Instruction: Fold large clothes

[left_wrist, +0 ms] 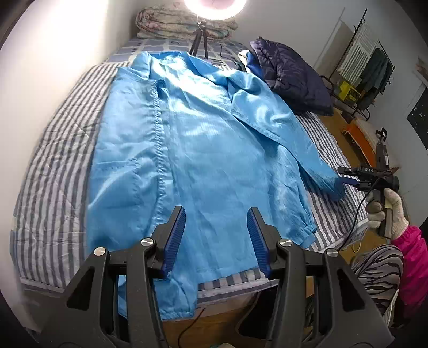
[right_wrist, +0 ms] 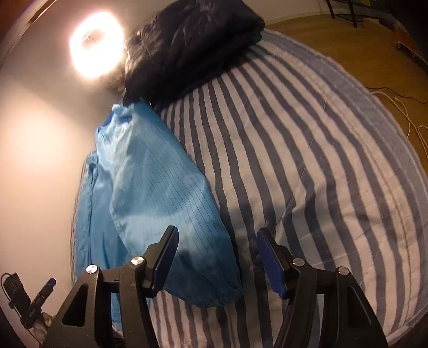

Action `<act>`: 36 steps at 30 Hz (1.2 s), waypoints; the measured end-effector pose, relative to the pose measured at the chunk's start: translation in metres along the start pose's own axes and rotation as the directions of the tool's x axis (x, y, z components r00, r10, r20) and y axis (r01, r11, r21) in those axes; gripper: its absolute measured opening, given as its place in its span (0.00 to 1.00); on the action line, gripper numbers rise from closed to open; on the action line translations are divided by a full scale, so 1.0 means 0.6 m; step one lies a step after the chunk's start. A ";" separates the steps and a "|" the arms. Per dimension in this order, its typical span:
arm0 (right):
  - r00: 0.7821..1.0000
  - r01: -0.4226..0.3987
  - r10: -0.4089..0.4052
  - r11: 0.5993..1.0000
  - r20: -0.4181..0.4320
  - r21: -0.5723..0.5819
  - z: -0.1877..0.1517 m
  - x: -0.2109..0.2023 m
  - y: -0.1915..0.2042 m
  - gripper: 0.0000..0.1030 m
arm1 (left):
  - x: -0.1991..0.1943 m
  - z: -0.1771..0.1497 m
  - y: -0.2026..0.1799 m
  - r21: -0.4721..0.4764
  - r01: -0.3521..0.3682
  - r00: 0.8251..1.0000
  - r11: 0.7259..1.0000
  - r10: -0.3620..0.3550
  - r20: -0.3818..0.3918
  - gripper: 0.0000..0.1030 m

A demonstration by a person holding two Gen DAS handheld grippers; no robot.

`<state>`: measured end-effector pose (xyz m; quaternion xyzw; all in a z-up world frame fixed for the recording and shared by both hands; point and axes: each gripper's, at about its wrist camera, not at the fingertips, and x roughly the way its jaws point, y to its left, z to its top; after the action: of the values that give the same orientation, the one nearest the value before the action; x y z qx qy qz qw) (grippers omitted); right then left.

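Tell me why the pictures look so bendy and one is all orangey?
Left wrist view: the fisheye lens bows the striped bed outward, corners go dark, and the ring light glares white at the top; the blue coat looks sharp. Right wrist view: the light blooms, tinting the wall orange; the dark jacket is blurred, and a shadow falls on the sleeve.

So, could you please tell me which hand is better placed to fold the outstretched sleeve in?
Right, probably. The right gripper hangs open just over the sleeve's cuff, while the left gripper is open over the jacket's hem.
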<state>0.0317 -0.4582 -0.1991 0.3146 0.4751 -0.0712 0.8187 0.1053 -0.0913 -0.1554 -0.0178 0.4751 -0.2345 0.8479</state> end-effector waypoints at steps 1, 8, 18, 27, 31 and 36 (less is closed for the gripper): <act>1.000 0.005 -0.005 1.000 -0.006 -0.011 -0.005 0.000 0.000 0.62 | 0.002 -0.003 -0.001 -0.002 0.001 1.000 1.000 -0.001 -0.004 0.48; 0.998 -0.026 0.021 0.995 -0.060 -0.091 -0.013 0.015 0.028 0.01 | 0.011 -0.006 0.005 -0.026 -0.006 1.000 1.000 0.006 -0.014 0.48; 0.997 -0.016 0.033 0.972 0.068 -0.234 -0.018 -0.071 0.161 0.00 | 0.005 0.007 0.017 -0.012 0.009 1.000 1.000 -0.009 0.009 0.48; 0.990 -0.088 0.131 0.850 0.046 -0.519 -0.087 -0.083 0.395 0.00 | -0.019 0.005 0.074 -0.109 0.031 0.999 0.994 -0.026 0.048 0.48; 0.993 -0.102 0.114 0.757 -0.023 -0.645 -0.138 -0.025 0.490 0.00 | -0.033 0.002 0.118 -0.199 0.044 0.997 0.979 -0.030 0.071 0.48; 0.989 -0.143 0.068 0.651 -0.130 -0.746 -0.203 0.072 0.573 0.00 | -0.048 -0.007 0.164 -0.276 0.046 0.996 0.960 -0.021 0.092 0.48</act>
<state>0.1085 -0.1072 -0.1235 -0.0227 0.4794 0.1939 0.8556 0.1270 0.0090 -0.1596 -0.1549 0.4651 -0.1786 0.8531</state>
